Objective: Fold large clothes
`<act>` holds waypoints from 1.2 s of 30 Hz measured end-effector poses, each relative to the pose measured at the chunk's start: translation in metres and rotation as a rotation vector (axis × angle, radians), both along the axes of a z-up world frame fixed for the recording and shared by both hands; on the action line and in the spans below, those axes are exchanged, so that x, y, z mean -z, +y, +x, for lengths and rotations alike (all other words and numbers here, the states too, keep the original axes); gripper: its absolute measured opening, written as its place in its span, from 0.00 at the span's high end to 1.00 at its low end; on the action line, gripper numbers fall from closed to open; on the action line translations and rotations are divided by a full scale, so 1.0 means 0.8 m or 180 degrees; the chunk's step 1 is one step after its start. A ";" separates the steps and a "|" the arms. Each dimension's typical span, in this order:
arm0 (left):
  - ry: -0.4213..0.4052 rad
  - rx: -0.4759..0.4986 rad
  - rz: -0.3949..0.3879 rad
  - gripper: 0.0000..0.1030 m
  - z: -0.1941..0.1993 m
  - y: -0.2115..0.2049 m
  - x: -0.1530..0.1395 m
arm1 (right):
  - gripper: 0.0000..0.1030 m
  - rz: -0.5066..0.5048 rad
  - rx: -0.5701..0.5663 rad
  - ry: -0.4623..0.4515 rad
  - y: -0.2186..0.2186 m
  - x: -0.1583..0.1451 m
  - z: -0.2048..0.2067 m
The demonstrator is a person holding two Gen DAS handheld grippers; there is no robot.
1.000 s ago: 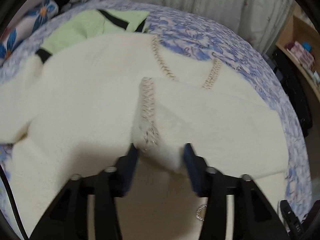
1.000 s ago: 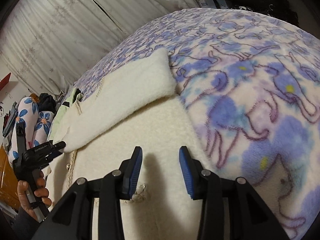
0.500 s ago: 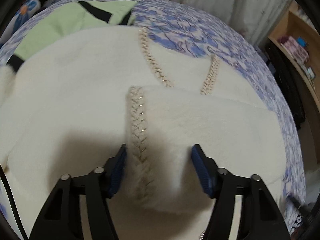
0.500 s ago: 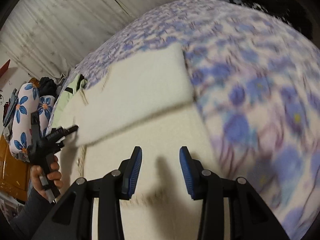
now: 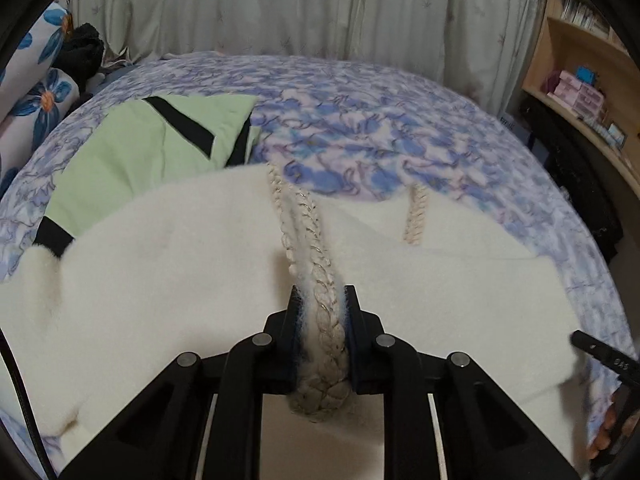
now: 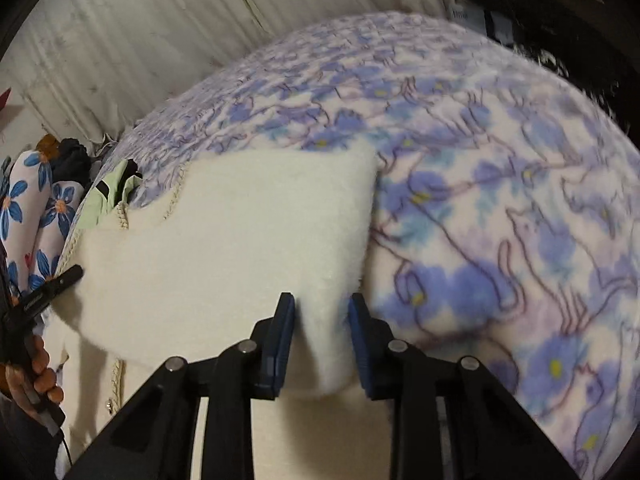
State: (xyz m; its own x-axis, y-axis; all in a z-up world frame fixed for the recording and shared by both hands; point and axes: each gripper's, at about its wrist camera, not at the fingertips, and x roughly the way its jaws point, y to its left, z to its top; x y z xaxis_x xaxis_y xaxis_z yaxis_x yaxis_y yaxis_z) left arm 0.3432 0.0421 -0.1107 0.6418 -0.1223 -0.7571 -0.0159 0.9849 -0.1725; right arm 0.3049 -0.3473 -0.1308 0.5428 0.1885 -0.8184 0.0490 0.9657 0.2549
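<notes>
Now left claw (image 5: pixel 320 300) clamps braid (image 5: pixel 322 316) (formerly open), garment (image 5: pixel 160 280) lifted

Blue-flowered bed blanket (image 5: pixel 360 128); pale curtains (image 5: pixel 300 4) behind bed; floral pillows (image 5: pixel 44 96) at bed's left; wooden shelves (image 5: pixel 580 72) right of bed

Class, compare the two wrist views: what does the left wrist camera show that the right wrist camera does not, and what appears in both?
Only the left wrist view shows the left gripper shut on the cream garment's braided trim, plus wooden shelves.

Only the right wrist view shows the right gripper pinching a plain fleece edge.

Both show the cream fleece garment, the green garment and the blue floral blanket.
</notes>
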 end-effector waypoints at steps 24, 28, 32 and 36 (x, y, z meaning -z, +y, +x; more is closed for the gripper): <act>0.0255 -0.0022 0.0008 0.89 0.058 0.027 0.041 | 0.83 0.0453 0.0226 -0.0123 -0.040 0.016 0.118; 0.0378 -0.0037 0.0045 0.87 0.062 0.026 0.061 | 0.75 0.0189 0.0321 0.0095 -0.033 0.039 0.121; 0.0341 -0.0005 -0.0091 0.86 0.053 0.035 0.052 | 0.70 -0.0074 0.0463 -0.0094 -0.023 0.004 0.100; 0.0377 -0.0245 -0.0197 0.86 0.036 0.053 0.030 | 0.70 -0.0374 0.0368 -0.0377 0.005 -0.032 0.070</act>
State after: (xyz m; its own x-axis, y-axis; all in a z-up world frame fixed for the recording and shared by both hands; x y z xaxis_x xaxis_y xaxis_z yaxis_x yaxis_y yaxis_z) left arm 0.3723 0.0846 -0.1348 0.5578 -0.1251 -0.8205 -0.1146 0.9675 -0.2254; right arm 0.3611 -0.3433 -0.1050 0.6491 0.0262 -0.7602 0.1376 0.9789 0.1512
